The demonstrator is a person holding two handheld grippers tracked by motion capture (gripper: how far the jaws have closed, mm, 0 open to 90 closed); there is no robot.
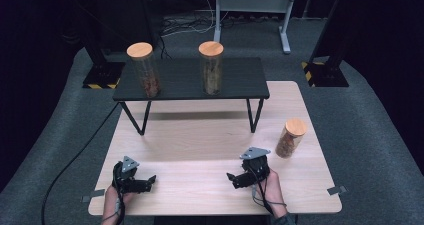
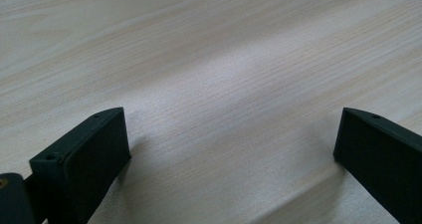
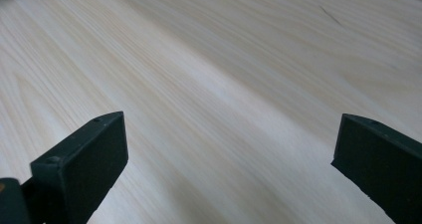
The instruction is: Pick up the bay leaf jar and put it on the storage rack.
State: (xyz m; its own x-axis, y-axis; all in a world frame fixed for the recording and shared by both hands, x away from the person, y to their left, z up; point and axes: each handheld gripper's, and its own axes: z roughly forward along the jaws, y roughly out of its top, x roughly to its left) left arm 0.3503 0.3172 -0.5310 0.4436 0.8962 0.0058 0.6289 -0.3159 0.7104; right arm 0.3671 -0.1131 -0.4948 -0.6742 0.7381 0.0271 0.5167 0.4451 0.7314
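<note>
Two glass jars with wooden lids stand on a low black shelf: one at its left, one at its middle. A third, shorter jar stands on the light wooden table at the right. My left gripper rests low over the table's near left, jaws wide apart, nothing between them; in the left gripper view bare wood lies between them. My right gripper is at the near right, a short way left of the shorter jar, open over bare wood.
The shelf stands on thin black legs across the table's far half. Cables trail off the left edge. Metal clips sit at the table's near corners. Stand bases are on the grey floor beyond.
</note>
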